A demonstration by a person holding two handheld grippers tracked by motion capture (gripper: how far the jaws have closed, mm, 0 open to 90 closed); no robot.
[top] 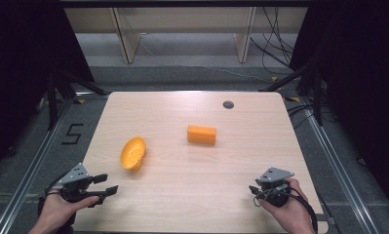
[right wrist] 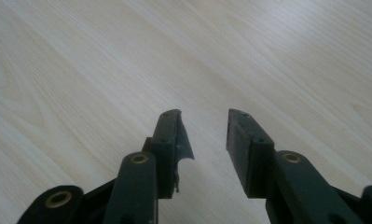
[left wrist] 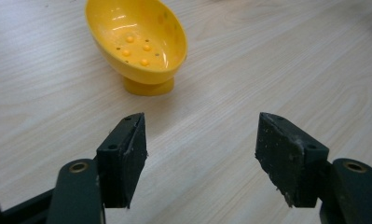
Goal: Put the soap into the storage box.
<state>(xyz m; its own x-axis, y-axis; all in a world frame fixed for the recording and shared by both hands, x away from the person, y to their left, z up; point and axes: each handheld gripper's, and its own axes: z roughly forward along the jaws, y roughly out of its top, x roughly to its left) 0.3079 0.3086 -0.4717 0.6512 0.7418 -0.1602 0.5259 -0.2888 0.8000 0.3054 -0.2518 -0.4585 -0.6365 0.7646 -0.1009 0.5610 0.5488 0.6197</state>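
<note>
A light wooden worktop carries two orange-yellow things. A small yellow bowl on a short foot sits toward the left side, tipped so that its hollow faces left and toward the near edge. An orange block lies near the middle, farther from the person and well apart from the bowl. A small dark round disc is set in the worktop near its far edge.

The left hand-held gripper hangs at the near left corner, held in the person's left hand, and points toward the right, with the bowl a short way beyond it. Its jaws stand spread wide with nothing between them. In the left gripper view the bowl stands ahead of the jaws, apart from them, and shows raised dots and small holes on its inner floor.

The right hand-held gripper is near the right part of the near edge, gripped by the right hand, and points left over bare wood. In the right gripper view its jaws stand close together with a narrow gap, holding nothing, as near to each other as they come here; torn padding hangs from the left jaw.
</note>
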